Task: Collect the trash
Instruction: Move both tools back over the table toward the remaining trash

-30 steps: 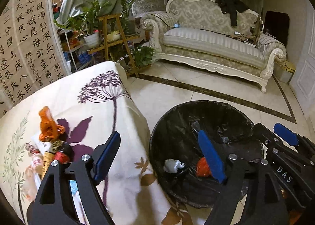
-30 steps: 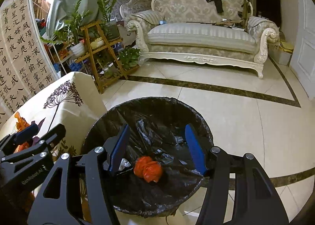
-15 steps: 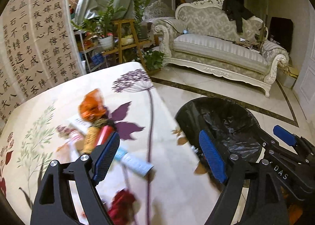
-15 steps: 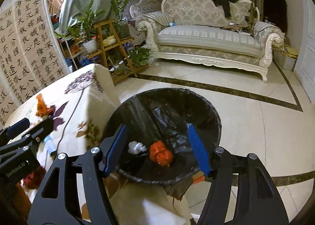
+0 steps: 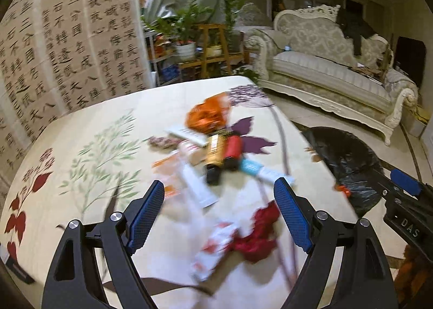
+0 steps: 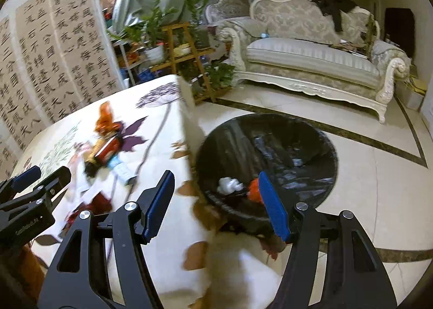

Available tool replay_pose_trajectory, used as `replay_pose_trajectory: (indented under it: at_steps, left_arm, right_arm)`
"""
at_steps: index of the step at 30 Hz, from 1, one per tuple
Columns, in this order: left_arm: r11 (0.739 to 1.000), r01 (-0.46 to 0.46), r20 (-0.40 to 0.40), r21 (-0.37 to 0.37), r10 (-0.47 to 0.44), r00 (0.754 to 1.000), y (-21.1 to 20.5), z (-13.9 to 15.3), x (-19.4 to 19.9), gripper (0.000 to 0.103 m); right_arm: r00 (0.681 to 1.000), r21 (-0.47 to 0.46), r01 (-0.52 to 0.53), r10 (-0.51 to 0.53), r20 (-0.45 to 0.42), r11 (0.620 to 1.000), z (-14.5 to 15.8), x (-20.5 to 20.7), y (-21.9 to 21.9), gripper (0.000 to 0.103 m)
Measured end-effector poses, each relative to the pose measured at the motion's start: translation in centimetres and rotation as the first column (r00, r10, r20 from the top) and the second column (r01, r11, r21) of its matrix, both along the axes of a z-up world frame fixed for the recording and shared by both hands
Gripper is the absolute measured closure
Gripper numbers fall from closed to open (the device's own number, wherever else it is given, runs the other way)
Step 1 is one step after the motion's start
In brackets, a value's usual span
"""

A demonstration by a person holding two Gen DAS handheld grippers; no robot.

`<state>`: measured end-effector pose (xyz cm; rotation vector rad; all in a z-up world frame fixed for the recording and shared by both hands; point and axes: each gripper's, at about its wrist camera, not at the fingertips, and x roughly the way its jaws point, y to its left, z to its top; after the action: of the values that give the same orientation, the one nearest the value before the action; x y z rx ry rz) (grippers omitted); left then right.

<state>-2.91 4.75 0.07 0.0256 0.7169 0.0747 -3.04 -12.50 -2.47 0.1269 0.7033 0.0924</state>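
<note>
Trash lies on the flowered tablecloth [image 5: 81, 125]: an orange wrapper [image 5: 208, 115], a gold and red can pair [image 5: 224, 150], a white tube [image 5: 197, 187], a red crumpled wrapper [image 5: 259, 233] and a white-red packet [image 5: 216, 244]. My left gripper [image 5: 219, 217] is open and empty just above the red wrapper and packet. My right gripper [image 6: 213, 206] is open and empty over the table corner beside the black-lined bin [image 6: 319, 146], which holds a white wad [image 6: 230, 185] and an orange scrap [image 6: 253, 191]. The bin [image 5: 346, 152] also shows right of the table.
A cream sofa [image 6: 311, 62] stands at the back with dark clothes on it. A wooden plant stand [image 6: 186, 52] with pots is behind the table. A calligraphy screen [image 5: 67, 46] is at the left. Tiled floor [image 6: 379, 187] surrounds the bin.
My left gripper has swung left from over the bin to above the trash on the table. My right gripper has also moved left, from over the bin to the table corner. Both stay open.
</note>
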Motion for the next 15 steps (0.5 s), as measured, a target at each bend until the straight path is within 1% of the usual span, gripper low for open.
replay_pose_trajectory:
  at_steps: [10, 15]
  left_arm:
    - [0.994, -0.106, -0.012, 0.016, 0.106, 0.994, 5.6, -1.3, -2.3, 0.023]
    - [0.989, -0.149, -0.017, 0.006, 0.149, 0.989, 7.8, -1.7, -2.8, 0.023]
  right_arm:
    - [0.991, -0.019, -0.134, 0.134, -0.022, 0.991, -0.4, -1.0, 5.9, 0.04]
    - [0.981, -0.027, -0.191, 0.19, -0.038, 0.981, -0.6, -1.4, 8.3, 0.04]
